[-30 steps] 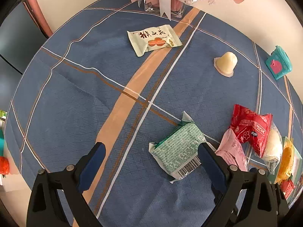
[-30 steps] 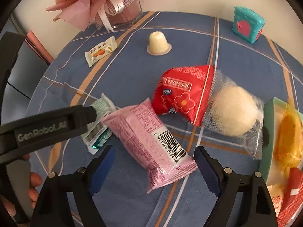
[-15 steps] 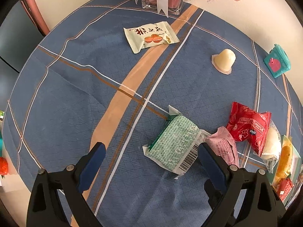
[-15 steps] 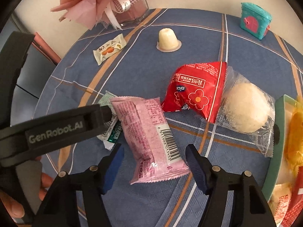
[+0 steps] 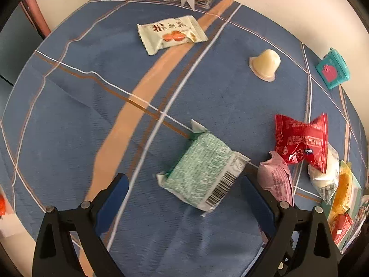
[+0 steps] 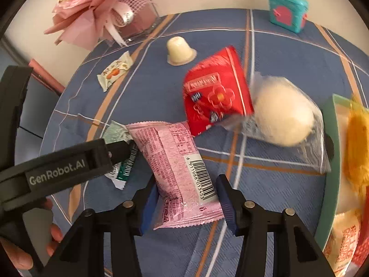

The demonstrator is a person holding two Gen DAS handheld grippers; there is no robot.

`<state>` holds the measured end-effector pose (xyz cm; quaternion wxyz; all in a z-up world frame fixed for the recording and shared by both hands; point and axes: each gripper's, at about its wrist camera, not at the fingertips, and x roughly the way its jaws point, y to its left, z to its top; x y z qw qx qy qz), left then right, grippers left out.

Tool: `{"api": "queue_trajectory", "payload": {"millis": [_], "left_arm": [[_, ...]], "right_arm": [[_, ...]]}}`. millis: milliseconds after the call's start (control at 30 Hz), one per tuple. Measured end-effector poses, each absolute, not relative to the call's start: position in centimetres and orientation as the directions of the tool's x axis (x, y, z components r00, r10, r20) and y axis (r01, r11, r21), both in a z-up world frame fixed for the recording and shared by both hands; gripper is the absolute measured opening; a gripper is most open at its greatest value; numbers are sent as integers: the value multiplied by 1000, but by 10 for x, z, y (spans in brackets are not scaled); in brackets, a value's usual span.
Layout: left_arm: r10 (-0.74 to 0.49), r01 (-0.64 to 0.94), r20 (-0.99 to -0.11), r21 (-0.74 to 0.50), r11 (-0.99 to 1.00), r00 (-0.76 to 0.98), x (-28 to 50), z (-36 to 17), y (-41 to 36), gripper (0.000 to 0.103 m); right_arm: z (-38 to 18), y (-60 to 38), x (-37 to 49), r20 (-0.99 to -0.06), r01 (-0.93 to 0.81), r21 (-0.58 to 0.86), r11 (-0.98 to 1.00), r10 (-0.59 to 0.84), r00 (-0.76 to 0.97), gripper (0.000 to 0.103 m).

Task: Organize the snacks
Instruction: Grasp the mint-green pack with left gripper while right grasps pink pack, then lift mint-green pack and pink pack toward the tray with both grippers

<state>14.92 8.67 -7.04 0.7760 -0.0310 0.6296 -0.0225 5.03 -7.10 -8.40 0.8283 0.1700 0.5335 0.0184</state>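
Right hand-held gripper (image 6: 186, 204) has just been closing, jaws now pinching the pink pack (image 6: 177, 168) on the counter (image 5: 69, 120); left hand-held gripper (image 5: 184, 198) wide, straddling the green pack (image 5: 203, 170). A few snacks sit in the tray (image 6: 332, 161); five others remain loose.

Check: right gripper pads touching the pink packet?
Touching. Right wrist view: the right gripper, jaws just closing, has both pads against the pink packet's sides.
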Motion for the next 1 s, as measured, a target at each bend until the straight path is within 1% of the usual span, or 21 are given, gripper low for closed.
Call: {"api": "queue_trajectory", "payload": {"millis": [167, 200, 233, 300, 367, 433, 733, 900, 1000], "left_arm": [[-72, 30, -975, -67, 997, 212, 153, -75, 77, 96], [-72, 35, -974, -66, 997, 214, 153, -75, 74, 94], [-72, 38, -974, -66, 997, 215, 154, -75, 71, 88], [-73, 41, -974, -66, 997, 213, 156, -76, 68, 81], [-76, 45, -974, -68, 997, 213, 158, -77, 65, 79], [-80, 45, -973, -72, 996, 216, 158, -75, 65, 74], [-95, 52, -973, -86, 995, 212, 154, -73, 65, 66], [-125, 21, -969, -124, 992, 214, 146, -65, 66, 60], [-144, 6, -966, -147, 989, 216, 144, -65, 69, 58]], "right_arm": [[-85, -73, 47, -889, 170, 283, 944, 192, 416, 51], [-85, -73, 47, -890, 171, 281, 944, 190, 414, 51], [-85, -72, 47, -891, 171, 278, 945, 187, 413, 51], [-85, -72, 46, -894, 169, 271, 948, 182, 411, 50], [-85, -71, 46, -895, 169, 267, 949, 179, 409, 50], [-85, -70, 46, -896, 169, 264, 950, 176, 407, 50], [-85, -67, 44, -906, 172, 242, 955, 159, 393, 50], [-84, -65, 41, -905, 171, 251, 953, 169, 390, 45], [-82, -66, 38, -904, 177, 255, 951, 169, 393, 43]]}}
